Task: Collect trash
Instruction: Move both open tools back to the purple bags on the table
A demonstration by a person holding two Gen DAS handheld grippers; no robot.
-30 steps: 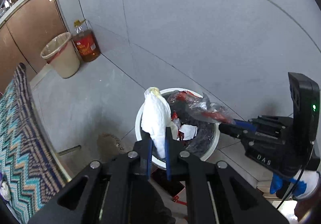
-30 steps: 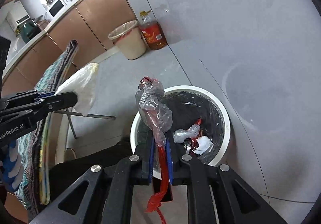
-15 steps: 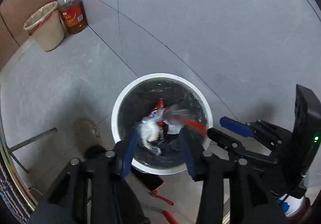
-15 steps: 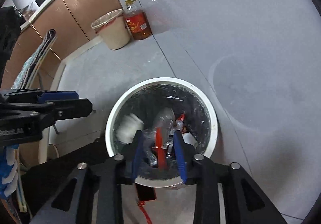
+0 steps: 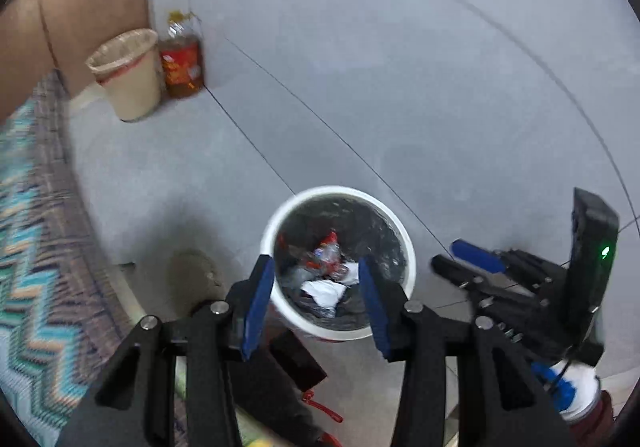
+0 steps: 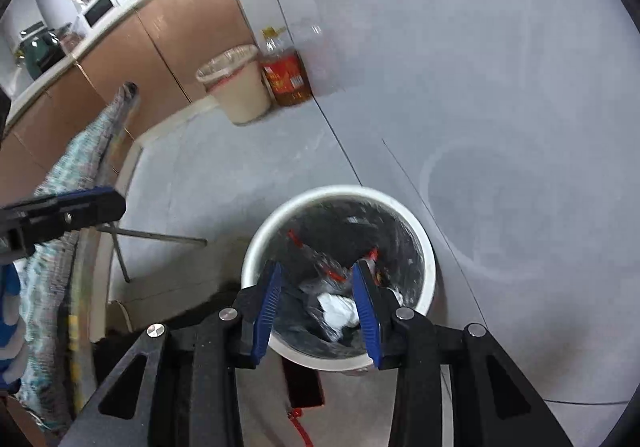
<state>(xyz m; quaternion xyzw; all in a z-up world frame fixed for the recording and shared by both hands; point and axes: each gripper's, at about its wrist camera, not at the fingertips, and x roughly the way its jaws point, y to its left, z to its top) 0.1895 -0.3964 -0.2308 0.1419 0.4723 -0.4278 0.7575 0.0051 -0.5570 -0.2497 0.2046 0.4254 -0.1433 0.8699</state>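
A white round bin (image 5: 340,331) with a black liner stands on the grey floor; it also shows in the right wrist view (image 6: 424,243). Inside lie white crumpled paper (image 5: 326,289), a clear plastic wrapper with red print (image 5: 326,253) and other scraps; the white paper (image 6: 338,307) shows in the right wrist view too. My left gripper (image 5: 316,287) is open and empty above the bin. My right gripper (image 6: 316,297) is open and empty above the bin; it also appears at the right of the left wrist view (image 5: 468,259).
A beige bin (image 5: 128,73) with a liner and an oil bottle (image 5: 182,61) stand by the wall corner, next to brown cabinets (image 6: 132,51). A zigzag patterned cloth (image 5: 28,247) on a chair lies at the left. A dark red object (image 6: 304,383) lies on the floor beside the white bin.
Both grippers opened over the bin and dropped the white bag and the clear plastic wrapper into it. Both then rose and pulled back, so the bin looks smaller.
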